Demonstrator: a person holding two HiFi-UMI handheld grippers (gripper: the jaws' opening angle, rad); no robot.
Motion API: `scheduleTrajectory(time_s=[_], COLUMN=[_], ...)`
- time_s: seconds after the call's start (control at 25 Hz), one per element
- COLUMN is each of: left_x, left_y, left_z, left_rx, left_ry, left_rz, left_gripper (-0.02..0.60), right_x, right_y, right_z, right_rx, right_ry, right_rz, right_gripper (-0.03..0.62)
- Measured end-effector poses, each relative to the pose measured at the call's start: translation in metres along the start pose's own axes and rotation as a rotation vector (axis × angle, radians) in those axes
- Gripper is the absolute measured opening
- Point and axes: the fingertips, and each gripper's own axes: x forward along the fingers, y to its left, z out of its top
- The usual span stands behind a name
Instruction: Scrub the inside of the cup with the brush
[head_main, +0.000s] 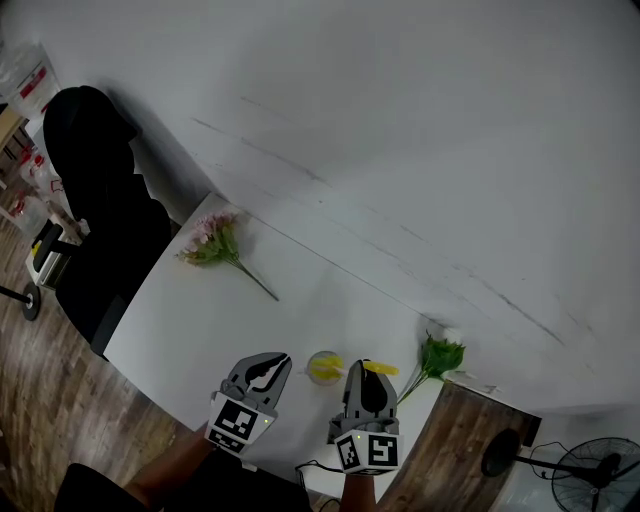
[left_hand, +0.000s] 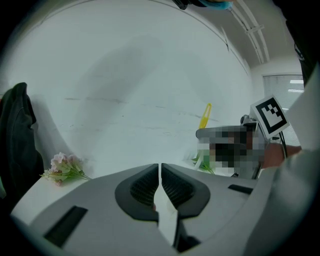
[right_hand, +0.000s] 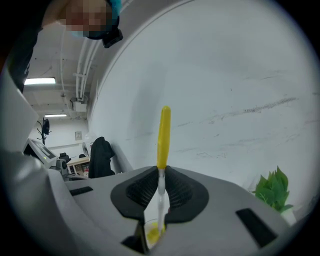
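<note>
Brush (right_hand: 163, 135) clamped at handle in right tool (right_hand: 161, 181), head down in cup (head_main: 322, 368); left tool (left_hand: 160, 181) closed, empty

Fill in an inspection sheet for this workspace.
Surface: white table.
Job's things: clear cup upright near the front edge; yellow brush reaching down into it.
Clutter: pink flower sprig; green sprig.
Grippers: left gripper fingers together, nothing seen between; right gripper fingers shut on the brush.
Cables: thin dark lead below the right gripper.
Surroundings: chair draped in dark cloth; fan; wood floor.
</note>
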Motion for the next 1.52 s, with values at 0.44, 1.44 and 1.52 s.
scheduleTrajectory(time_s=[0.44,1.44,1.52], left_x=[-0.005,0.003,0.002], left_y=[-0.020,-0.020,-0.020], left_z=[0.004,-0.018,-0.018], left_rx=[0.039,0.040,0.040], left_ry=[-0.004,0.040,0.039], left_rz=[-0.074,-0.094,-0.092], left_gripper=[0.035,0.035,0.035], right_x=[-0.035,-0.024,-0.024], right_y=[0.004,-0.001,0.000], right_z=[0.003,-0.050,-0.050], right_rx=[0.013,0.044,0.035], right_ry=[-0.026,0.041,0.049], right_rz=[-0.060,-0.082,-0.079], right_gripper=[0.058,0.057,0.057])
